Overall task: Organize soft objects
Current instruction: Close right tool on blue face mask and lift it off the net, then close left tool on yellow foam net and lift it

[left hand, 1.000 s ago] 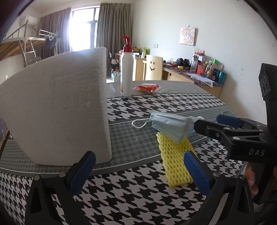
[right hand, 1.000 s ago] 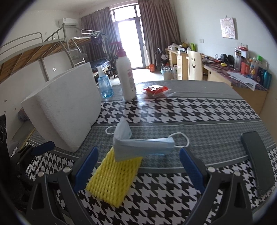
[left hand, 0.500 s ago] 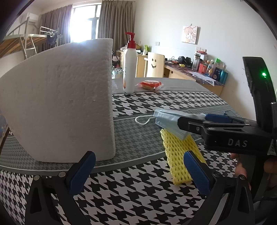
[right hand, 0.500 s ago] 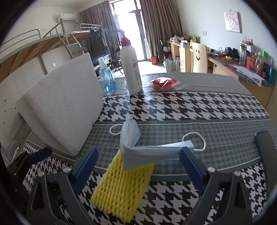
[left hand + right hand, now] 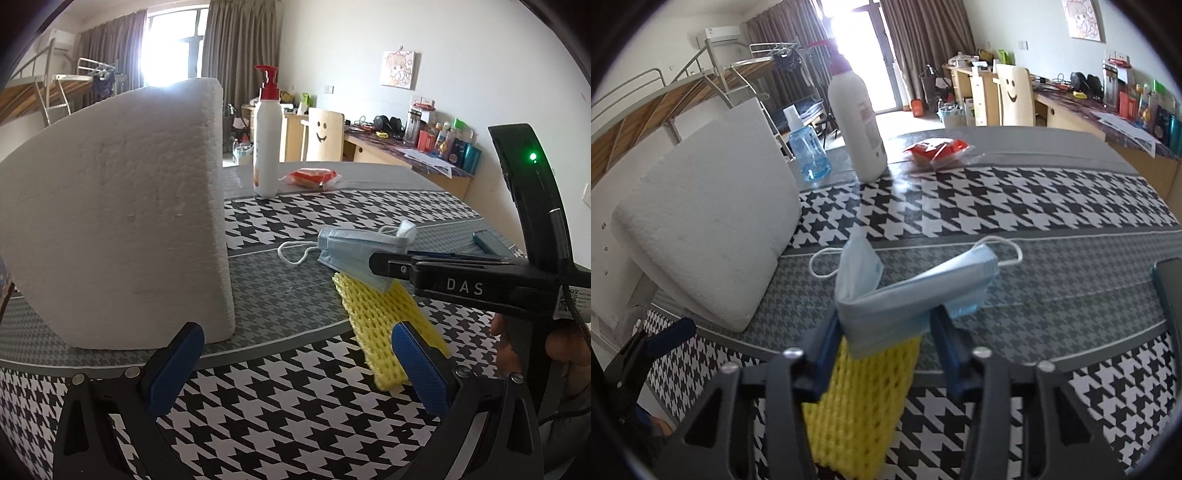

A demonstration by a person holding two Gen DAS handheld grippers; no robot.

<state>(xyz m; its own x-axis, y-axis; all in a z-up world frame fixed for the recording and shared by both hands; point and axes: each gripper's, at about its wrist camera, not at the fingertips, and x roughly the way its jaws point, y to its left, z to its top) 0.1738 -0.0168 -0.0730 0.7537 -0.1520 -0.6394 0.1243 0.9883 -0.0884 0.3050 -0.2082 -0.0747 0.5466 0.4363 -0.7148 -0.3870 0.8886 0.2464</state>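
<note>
A light blue face mask (image 5: 912, 291) lies folded over the far end of a yellow foam net (image 5: 864, 398) on the houndstooth table. My right gripper (image 5: 886, 343) straddles both; its jaws are closing, and the blue pads press the mask's near edge so its ends bunch upward. Seen from the left wrist, the right gripper (image 5: 376, 264) reaches in from the right over the mask (image 5: 343, 247) and net (image 5: 376, 314). My left gripper (image 5: 295, 365) hangs open near the table's front edge with nothing between its fingers. A big white foam block (image 5: 110, 214) stands at the left.
A white pump bottle (image 5: 266, 147) and a red packet (image 5: 312, 177) stand at the table's far side, with a blue spray bottle (image 5: 807, 147) behind the foam block (image 5: 709, 214). A dark phone (image 5: 1171, 288) lies at the right edge. A hand grips the right handle.
The right gripper has moved in over the mask and net, and its jaws have narrowed from wide apart to pressing the mask. The mask's ends have lifted. The left gripper has stayed put.
</note>
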